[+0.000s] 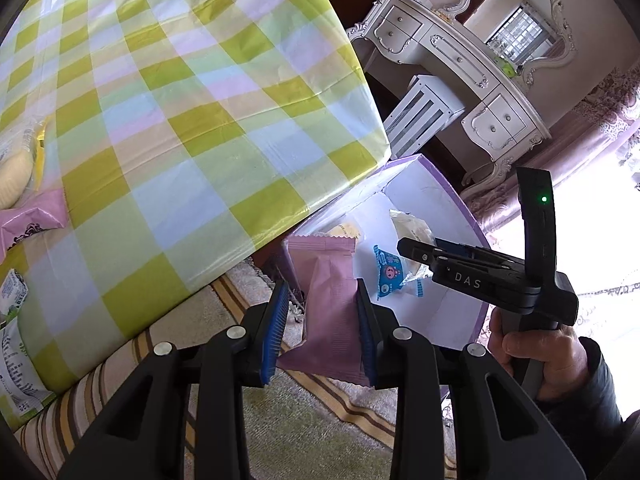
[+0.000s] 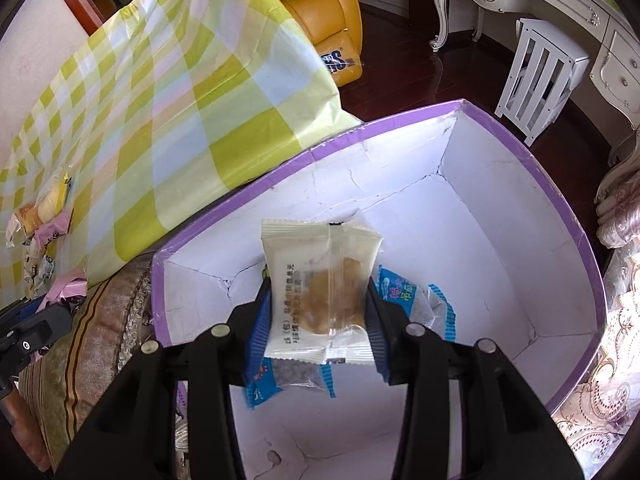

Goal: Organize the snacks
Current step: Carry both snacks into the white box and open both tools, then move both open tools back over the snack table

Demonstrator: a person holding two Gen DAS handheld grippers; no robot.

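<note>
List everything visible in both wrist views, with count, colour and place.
box: one, purple rim, white inside, on the floor beside the table
pink packet: one, held over the box edge
white packet: one, held over the box
blue packets: at least two, inside the box
snacks on table: several, yellow, pink, white, at the far-left end
tablecloth: one, green-checked
dresser: one, white, behind
left gripper: shut on pink packet
right gripper: shut on white packet

Our left tongs (image 1: 324, 328) are clamped on a pink packet (image 1: 328, 304). Our right tongs (image 2: 320, 316) grip a white packet (image 2: 320, 280) above the purple-rimmed box (image 2: 560, 208).
</note>
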